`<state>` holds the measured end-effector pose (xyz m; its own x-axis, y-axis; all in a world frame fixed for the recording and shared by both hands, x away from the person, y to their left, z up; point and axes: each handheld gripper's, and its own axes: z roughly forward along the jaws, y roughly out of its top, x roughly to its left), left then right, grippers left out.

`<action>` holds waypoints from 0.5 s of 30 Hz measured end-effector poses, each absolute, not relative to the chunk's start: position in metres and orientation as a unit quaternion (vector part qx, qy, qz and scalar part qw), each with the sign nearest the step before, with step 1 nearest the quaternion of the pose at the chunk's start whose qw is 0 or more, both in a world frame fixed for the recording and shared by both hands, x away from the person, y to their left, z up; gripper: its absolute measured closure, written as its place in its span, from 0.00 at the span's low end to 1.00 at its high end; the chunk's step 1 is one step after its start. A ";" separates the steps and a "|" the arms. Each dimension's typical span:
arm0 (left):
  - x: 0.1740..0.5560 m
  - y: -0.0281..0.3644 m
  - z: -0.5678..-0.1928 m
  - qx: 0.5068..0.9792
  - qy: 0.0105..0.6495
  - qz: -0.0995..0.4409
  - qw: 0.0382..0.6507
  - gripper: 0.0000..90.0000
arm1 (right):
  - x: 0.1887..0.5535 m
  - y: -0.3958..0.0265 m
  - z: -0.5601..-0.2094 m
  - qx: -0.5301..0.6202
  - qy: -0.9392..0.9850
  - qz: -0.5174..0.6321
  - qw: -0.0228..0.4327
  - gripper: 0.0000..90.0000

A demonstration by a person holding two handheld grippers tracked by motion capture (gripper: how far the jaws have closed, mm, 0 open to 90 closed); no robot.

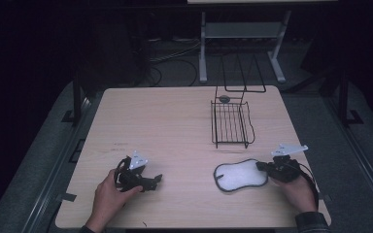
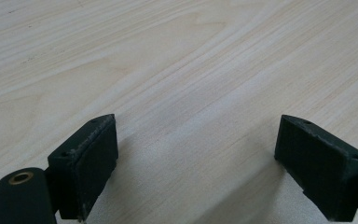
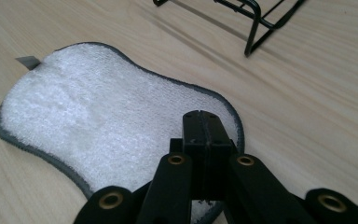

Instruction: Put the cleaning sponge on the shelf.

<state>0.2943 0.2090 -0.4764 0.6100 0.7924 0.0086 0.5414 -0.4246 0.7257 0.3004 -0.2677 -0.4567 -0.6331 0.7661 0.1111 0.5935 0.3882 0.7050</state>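
**Soft white pad, pinched at the near edge**

So there's one white fluffy cloth pad (image 1: 241, 175) with a dark grey trim lying flat on the desk (image 1: 165, 126), down at the front right, just short of the wire rack (image 1: 231, 122). The right tongs (image 3: 200, 122) are clamped fully together on the pad's near edge — in the right gripper view the two pads meet with the terry pile tucked under them, so I'd say it has hold of the rim there.

The left tongs (image 2: 196, 154) sit wide apart over bare wood at the front left, holding nothing.

How it'll handle: looks light and floppy, like microfibre. Lift it by that one edge and the rest will probably droop and drag — not fragile, not slippery. The stitched trim seems the firmest place to grab. There's a small grey tag (image 3: 27, 61) on the far side too.

Count: one pad, one rack, two tongs, and one little round dark thing (image 1: 224, 98) behind the rack I can't make out.
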 end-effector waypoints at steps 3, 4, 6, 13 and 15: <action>0.294 0.209 -0.476 0.825 0.404 0.178 0.353 0.14 | 0.295 -0.274 -0.457 0.417 0.822 0.369 0.117 1.00; 0.294 0.209 -0.476 0.825 0.404 0.178 0.353 0.14 | 0.291 -0.278 -0.457 0.420 0.821 0.370 0.117 1.00; 0.294 0.209 -0.476 0.825 0.404 0.178 0.352 0.14 | 0.289 -0.280 -0.457 0.422 0.820 0.369 0.116 1.00; 0.295 0.209 -0.476 0.826 0.404 0.178 0.352 0.14 | 0.269 -0.290 -0.457 0.428 0.818 0.368 0.116 1.00; 0.295 0.209 -0.476 0.826 0.404 0.178 0.352 0.14 | 0.265 -0.291 -0.457 0.427 0.818 0.368 0.114 1.00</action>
<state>0.2946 0.2090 -0.4763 0.6109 0.7917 0.0099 0.5411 -0.4266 0.7247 0.2651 -0.2909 -0.4566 -0.6089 0.7829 0.1275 0.6145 0.3639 0.7000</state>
